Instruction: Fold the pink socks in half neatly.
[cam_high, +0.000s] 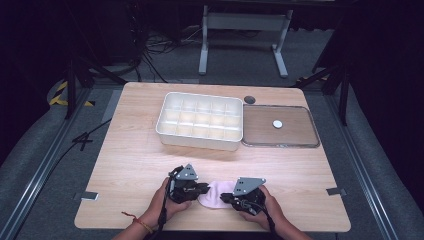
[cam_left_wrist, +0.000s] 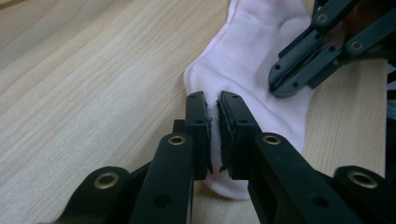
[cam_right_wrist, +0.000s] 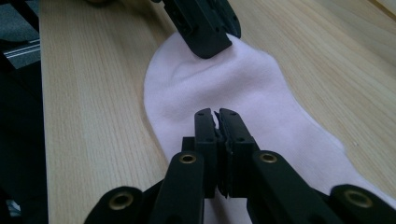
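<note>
On a wooden surface (cam_high: 130, 150), a pale pink sock (cam_high: 216, 195) lies flat at about 6 o'clock, near the person's edge. The left gripper (cam_high: 204, 188) is clamped on a fold of the sock's left end, at 9 o'clock of it. The right gripper (cam_high: 225, 197), at 3 o'clock, is pinched together on the sock's fabric.

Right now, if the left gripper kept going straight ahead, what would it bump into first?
Probably the right gripper: it sits just ahead on the same pink sock that the left gripper pinches. Depth is hard to judge.
</note>
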